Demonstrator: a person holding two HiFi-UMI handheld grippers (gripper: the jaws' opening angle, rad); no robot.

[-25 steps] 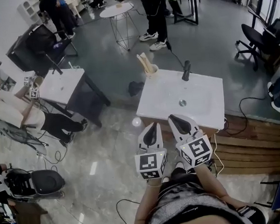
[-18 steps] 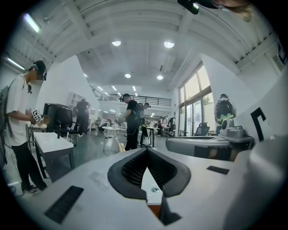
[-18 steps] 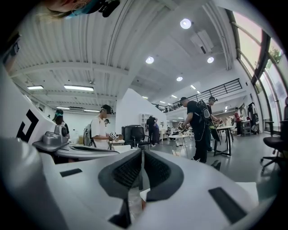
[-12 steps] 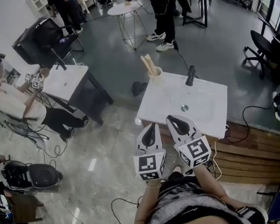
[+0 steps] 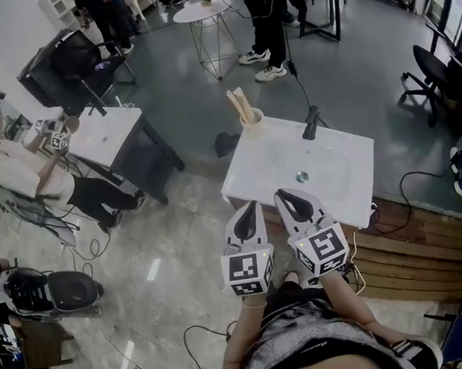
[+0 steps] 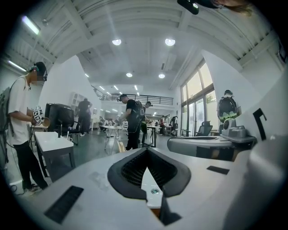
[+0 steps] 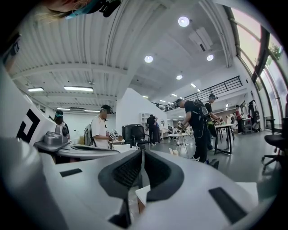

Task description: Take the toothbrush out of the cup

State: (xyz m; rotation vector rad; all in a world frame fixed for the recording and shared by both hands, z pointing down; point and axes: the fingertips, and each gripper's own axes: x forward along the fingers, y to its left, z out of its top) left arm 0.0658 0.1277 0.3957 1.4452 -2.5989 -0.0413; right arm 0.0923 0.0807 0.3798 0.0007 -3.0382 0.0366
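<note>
A small cup [image 5: 252, 122] stands on the far left corner of the white sink top [image 5: 336, 159]. Pale toothbrush handles [image 5: 237, 104] stick up out of it and lean left. Both grippers hover side by side short of the sink's near edge, well away from the cup. My left gripper [image 5: 253, 207] is shut and holds nothing. My right gripper [image 5: 284, 196] is shut too, with only a thin slit between its pads. In the left gripper view the toothbrush handles [image 6: 120, 146] show small and far beyond the closed left gripper [image 6: 146, 150]. In the right gripper view the right gripper [image 7: 142, 152] is empty.
A black faucet [image 5: 311, 122] rises at the sink's back edge, and a drain [image 5: 300, 177] sits mid-basin. A second white table [image 5: 100, 134] with a seated person [image 5: 23, 176] is to the left. People stand by a round table [image 5: 201, 11] further back. Wooden slats [image 5: 419, 244] and cables lie to the right.
The head view has shifted a little, so the sink sits slightly differently in the frame. Both grippers stay where they were, still shut and side by side.
</note>
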